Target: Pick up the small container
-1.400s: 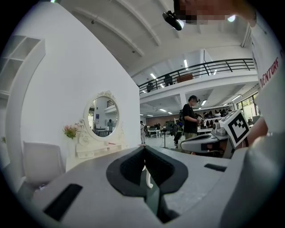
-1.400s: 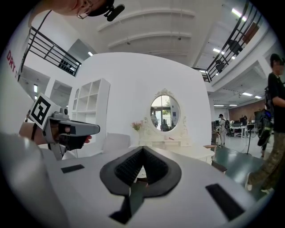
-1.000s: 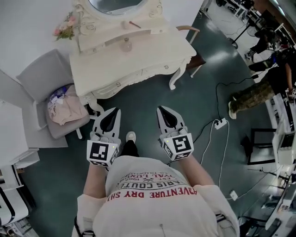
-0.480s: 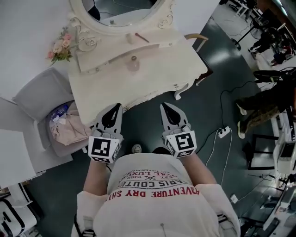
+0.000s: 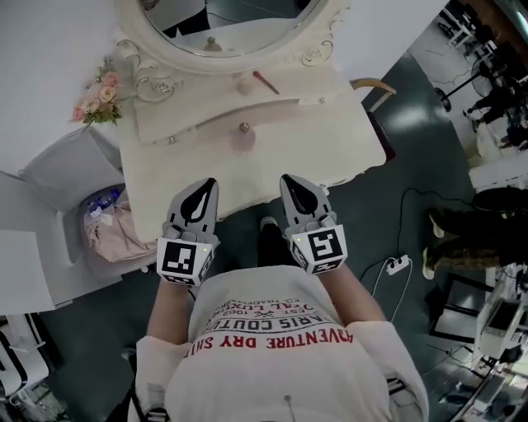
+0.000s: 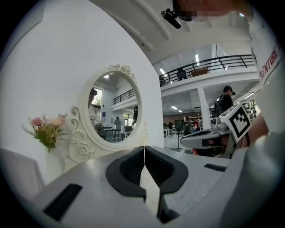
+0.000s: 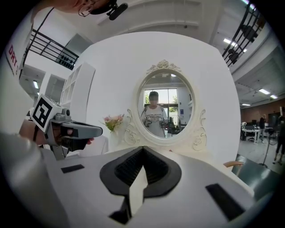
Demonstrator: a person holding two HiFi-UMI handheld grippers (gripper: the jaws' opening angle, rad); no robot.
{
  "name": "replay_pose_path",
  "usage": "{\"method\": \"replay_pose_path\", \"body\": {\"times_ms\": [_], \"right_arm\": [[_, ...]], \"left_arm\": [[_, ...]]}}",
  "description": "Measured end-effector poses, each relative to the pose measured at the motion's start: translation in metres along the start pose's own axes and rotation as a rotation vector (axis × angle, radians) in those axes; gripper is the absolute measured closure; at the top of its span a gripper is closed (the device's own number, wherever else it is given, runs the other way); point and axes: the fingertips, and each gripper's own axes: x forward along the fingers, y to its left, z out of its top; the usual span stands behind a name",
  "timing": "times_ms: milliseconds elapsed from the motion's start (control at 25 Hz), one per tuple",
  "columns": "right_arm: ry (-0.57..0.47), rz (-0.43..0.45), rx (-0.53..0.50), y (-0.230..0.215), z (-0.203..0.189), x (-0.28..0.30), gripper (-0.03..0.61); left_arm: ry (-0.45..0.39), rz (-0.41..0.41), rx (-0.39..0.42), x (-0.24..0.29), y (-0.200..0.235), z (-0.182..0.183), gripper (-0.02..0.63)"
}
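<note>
A dark green floor (image 5: 396, 198) lay under a cream dressing table (image 5: 330, 140) set against a white wall; an oval mirror (image 5: 223, 25) in a carved frame stood at the back of the table. To the table's left sat a grey armchair (image 5: 58, 165) holding a pinkish bundle (image 5: 111, 227). The person stood facing the table with a gripper in each hand. The left gripper (image 5: 206, 183) had its jaws pressed together with nothing between them; the right gripper (image 5: 290, 181) was likewise closed and empty. Both pointed at the mirror, their tips at the table's front edge in the head view. Pink flowers (image 5: 95, 99) stood at the table's left rear corner. The small container (image 5: 244, 130) stood on the tabletop before the raised drawer shelf, ahead of both grippers and well apart from them. A red stick (image 5: 266, 82) lay on the shelf.
</note>
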Motion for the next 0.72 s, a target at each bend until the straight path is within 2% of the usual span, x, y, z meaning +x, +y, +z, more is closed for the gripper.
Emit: {"method": "replay_pose_path", "body": {"times_ms": [200,320,400,560,600,680,720], "right_arm": [[-0.002,0.099,-0.020,-0.051,0.005,0.053,0.580],[0.015,0.172,-0.027,-0.074,0.002,0.081,0.580],[0.029,0.218,-0.031,-0.087,-0.002,0.098,0.580],[0.053,0.277,-0.025,-0.110,-0.017,0.133,0.580],[0.062,0.289,-0.023,-0.115,-0.022,0.142,0.580],[0.084,0.316,-0.016,-0.122,-0.033,0.157,0.580],[0.097,0.328,-0.012,-0.124,-0.040,0.164,0.580]], "left_arm": [[0.022,0.088,0.001,0.059,0.016,-0.002,0.606],[0.013,0.143,-0.037,0.088,0.023,-0.004,0.606],[0.020,0.171,-0.068,0.106,0.026,-0.012,0.606],[0.052,0.193,-0.075,0.144,0.031,-0.036,0.601],[0.061,0.189,-0.082,0.154,0.031,-0.044,0.582],[0.101,0.179,-0.101,0.171,0.031,-0.064,0.493],[0.124,0.181,-0.109,0.178,0.032,-0.074,0.492]]}}
